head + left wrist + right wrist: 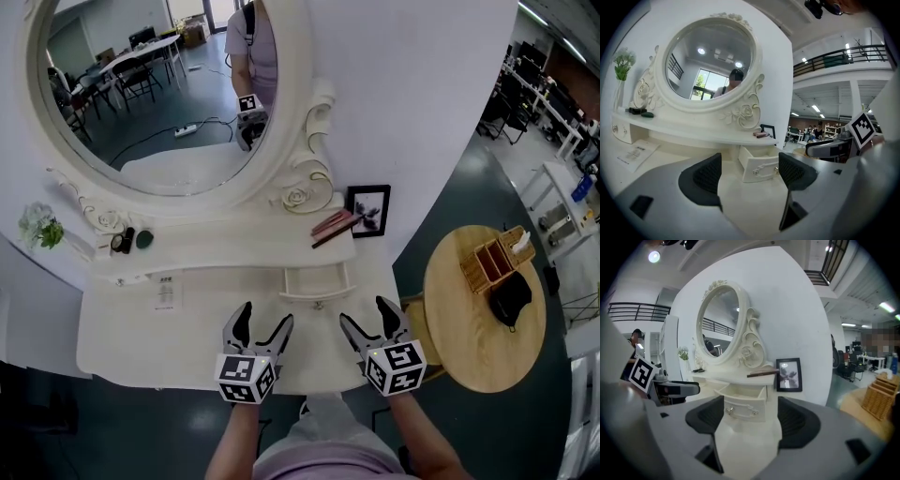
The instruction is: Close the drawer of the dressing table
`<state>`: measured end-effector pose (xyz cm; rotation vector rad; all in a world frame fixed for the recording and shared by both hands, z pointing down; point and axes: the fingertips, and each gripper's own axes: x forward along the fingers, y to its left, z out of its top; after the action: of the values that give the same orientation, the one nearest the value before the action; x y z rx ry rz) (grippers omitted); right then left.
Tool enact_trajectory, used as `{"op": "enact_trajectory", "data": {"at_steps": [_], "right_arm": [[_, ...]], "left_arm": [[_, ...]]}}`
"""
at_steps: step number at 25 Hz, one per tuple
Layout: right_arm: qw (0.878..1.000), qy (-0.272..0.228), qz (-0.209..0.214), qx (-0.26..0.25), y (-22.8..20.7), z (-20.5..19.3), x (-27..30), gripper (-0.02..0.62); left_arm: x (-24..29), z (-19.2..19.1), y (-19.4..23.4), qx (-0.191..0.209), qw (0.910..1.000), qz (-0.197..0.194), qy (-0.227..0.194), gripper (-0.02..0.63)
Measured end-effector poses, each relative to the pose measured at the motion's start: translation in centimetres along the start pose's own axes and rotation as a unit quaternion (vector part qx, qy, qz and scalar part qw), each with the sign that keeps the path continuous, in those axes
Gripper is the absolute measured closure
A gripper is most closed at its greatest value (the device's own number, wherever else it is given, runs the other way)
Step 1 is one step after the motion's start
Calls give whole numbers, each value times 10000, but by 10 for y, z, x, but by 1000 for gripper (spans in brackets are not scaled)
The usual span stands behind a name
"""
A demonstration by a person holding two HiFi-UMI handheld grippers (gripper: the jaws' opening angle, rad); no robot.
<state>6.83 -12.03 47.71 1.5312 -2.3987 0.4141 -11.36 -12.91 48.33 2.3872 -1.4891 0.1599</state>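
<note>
The white dressing table (131,333) has a small drawer (317,283) pulled open under its shelf, right of centre. Both grippers hover over the tabletop's front edge, open and empty. My left gripper (265,319) is in front of the drawer and slightly to its left. My right gripper (364,314) is slightly to its right. Neither touches the drawer. In the left gripper view the drawer (759,167) shows between the spread jaws of the left gripper (750,171). In the right gripper view the drawer front (744,409), with two knobs, lies ahead of the right gripper (751,416).
An oval mirror (159,84) rises behind the shelf, which holds brown cosmetic sticks (333,225), a picture frame (368,211), small dark jars (131,241) and a plant (39,225). A leaflet (166,292) lies on the tabletop. A round wooden table (469,337) with a wooden box (492,262) stands to the right.
</note>
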Motion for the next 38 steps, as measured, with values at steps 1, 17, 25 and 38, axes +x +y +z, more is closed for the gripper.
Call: {"op": "enact_trajectory", "data": {"at_steps": [1, 17, 25, 38], "right_arm": [[10000, 34, 25, -4, 0, -2, 4, 232], [9985, 474, 259, -76, -10, -26, 44, 249], [9973, 637, 336, -158, -12, -36, 54, 279], [9960, 702, 498, -259, -13, -40, 66, 359]], "left_arm": [[3, -3, 1, 12, 10000, 2, 44, 241], [43, -30, -4, 335, 9979, -163, 527, 242], [52, -39, -3, 453, 9964, -191, 694, 264], [58, -47, -1, 518, 9951, -110, 835, 332]]}}
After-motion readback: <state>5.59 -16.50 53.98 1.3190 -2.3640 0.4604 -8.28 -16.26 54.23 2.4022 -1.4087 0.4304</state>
